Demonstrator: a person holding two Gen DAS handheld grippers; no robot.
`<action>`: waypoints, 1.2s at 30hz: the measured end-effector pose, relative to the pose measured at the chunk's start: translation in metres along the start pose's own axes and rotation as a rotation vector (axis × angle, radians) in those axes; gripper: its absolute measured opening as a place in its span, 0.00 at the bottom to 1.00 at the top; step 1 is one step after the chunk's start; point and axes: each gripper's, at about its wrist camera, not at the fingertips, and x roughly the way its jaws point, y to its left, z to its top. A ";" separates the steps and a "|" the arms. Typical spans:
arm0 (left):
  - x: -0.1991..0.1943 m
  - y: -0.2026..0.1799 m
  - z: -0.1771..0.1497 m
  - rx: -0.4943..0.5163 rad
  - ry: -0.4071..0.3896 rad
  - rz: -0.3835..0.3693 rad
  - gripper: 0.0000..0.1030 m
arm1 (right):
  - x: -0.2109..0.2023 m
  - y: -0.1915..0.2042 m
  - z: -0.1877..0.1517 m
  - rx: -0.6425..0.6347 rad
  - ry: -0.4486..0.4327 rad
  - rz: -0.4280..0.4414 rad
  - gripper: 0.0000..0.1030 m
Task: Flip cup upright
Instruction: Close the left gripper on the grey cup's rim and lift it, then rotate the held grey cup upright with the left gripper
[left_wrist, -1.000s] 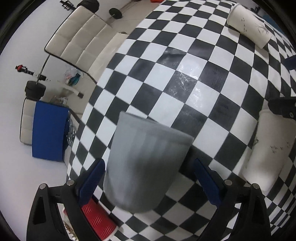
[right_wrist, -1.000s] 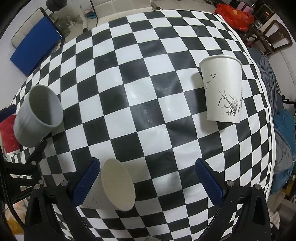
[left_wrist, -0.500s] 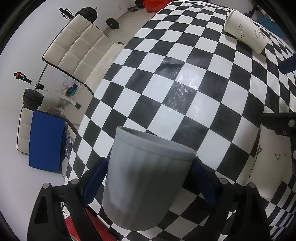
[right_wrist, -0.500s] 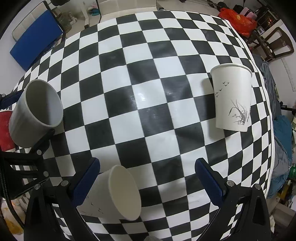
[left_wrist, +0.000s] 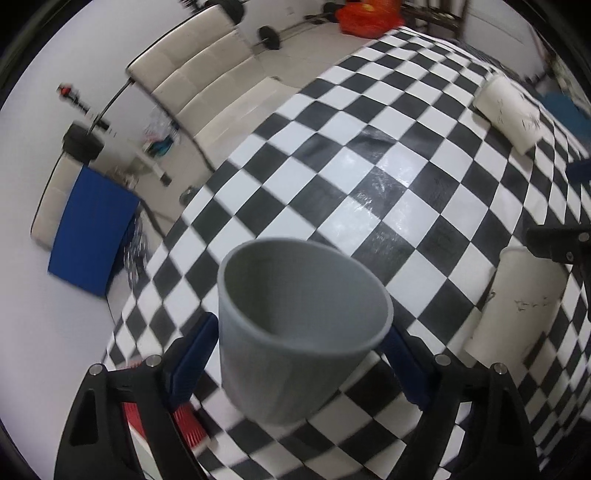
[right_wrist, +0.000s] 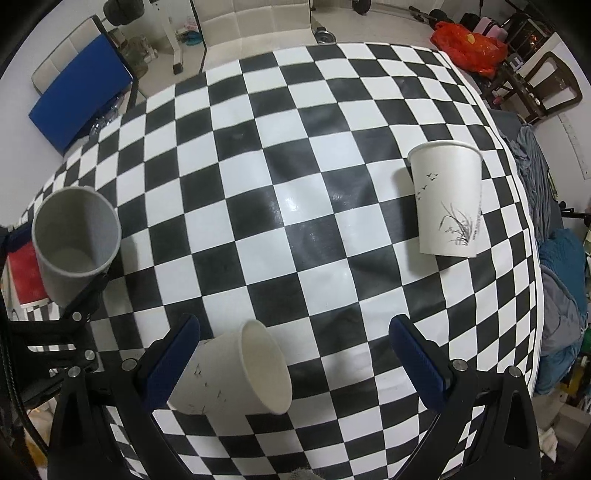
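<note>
Covering the table (right_wrist: 295, 206): black-and-white checkered cloth, white bench (left_wrist: 199, 74) and blue pad (left_wrist: 92, 229) beyond. Left gripper (left_wrist: 299, 354) clamped on grey cup (left_wrist: 295, 332), mouth tilted up, raised near table's left edge. Right gripper (right_wrist: 291, 354) spread wide around toppled paper cup (right_wrist: 236, 373), not touching. Second paper cup (right_wrist: 447, 199) lying far right.

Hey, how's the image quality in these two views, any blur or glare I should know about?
Left wrist view: motion-blurred, worst at the room's edges and on the grey cup; a glare patch on the checkered tablecloth. Right wrist view: sharp, the printed paper cup crisp, a smaller glare spot mid-table. Both bend the squares with fisheye distortion.
</note>
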 end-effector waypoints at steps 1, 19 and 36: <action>-0.003 0.001 -0.003 -0.018 0.002 -0.004 0.84 | -0.005 0.000 -0.002 -0.001 -0.008 0.005 1.00; -0.137 -0.053 -0.113 -0.393 -0.009 0.026 0.82 | -0.085 -0.004 -0.108 -0.159 -0.097 0.107 1.00; -0.101 -0.177 -0.218 -0.737 0.280 -0.275 0.82 | -0.038 -0.057 -0.226 -0.286 0.064 0.070 1.00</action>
